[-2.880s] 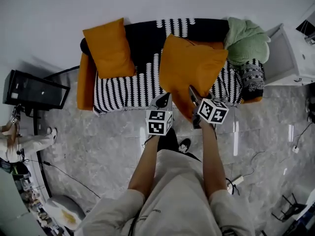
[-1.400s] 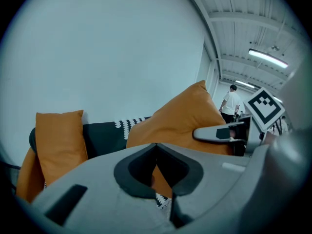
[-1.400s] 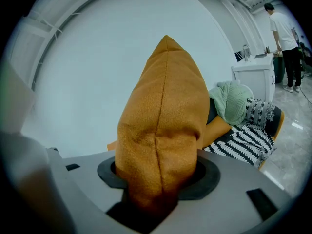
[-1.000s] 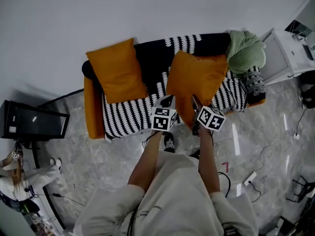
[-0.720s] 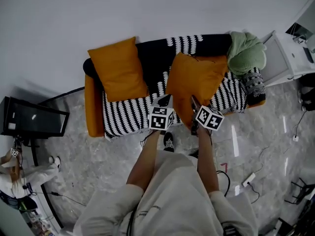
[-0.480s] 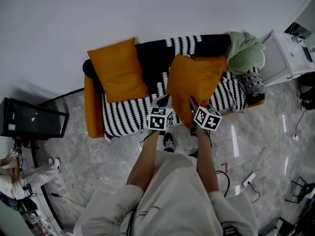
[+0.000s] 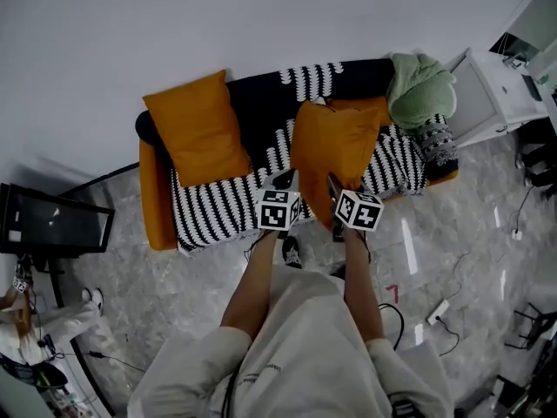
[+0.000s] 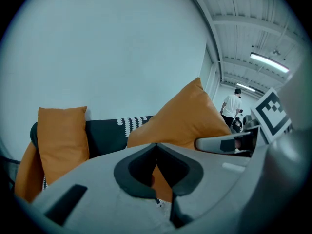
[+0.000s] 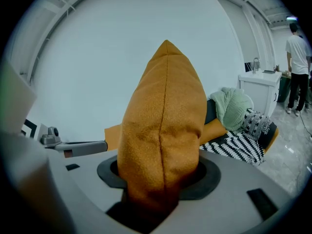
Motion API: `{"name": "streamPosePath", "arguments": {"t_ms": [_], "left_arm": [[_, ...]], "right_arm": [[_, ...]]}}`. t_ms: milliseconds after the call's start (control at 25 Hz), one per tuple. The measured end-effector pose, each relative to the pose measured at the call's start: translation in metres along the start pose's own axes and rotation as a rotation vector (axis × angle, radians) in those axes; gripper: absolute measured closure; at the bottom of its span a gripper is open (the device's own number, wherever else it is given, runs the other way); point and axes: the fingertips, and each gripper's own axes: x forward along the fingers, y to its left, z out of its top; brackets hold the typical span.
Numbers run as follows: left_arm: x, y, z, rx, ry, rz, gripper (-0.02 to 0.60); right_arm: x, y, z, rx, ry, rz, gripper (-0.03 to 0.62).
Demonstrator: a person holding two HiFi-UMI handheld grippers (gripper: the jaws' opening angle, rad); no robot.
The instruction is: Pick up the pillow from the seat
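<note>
An orange pillow [image 7: 335, 151] hangs upright in front of the sofa [image 7: 155, 190], clear of the seat, and my right gripper [image 7: 335, 192] is shut on its lower edge. In the right gripper view the pillow [image 9: 163, 126] fills the space between the jaws and rises above my right gripper [image 9: 158, 182]. My left gripper [image 7: 285, 181] sits just left of the pillow's lower edge, jaws shut. In the left gripper view my left gripper [image 8: 156, 147] has its tips meeting, with the pillow [image 8: 183, 123] behind them. A second orange pillow [image 7: 196, 127] leans on the sofa's left end.
A black-and-white striped throw [image 7: 218, 200] covers the seat and a green blanket [image 7: 419, 90] is piled at its right end. A white cabinet [image 7: 496, 94] stands to the right, a dark screen [image 7: 52, 220] to the left. Cables [image 7: 439, 307] lie on the floor. A person [image 9: 298, 72] stands far right.
The pillow has stayed in my right gripper throughout. Both grippers and the pillow have drawn a little back from the sofa, which looks smaller and has shifted left in the view.
</note>
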Motion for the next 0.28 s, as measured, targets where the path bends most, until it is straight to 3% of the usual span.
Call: {"name": "streamPosePath", "arguments": {"t_ms": [280], "left_arm": [[0.0053,-0.0087,0.0039,0.003,0.003,-0.012,0.574]], "right_arm": [[-0.0048,-0.006,0.005,-0.026,0.006,-0.01,0.359]]}}
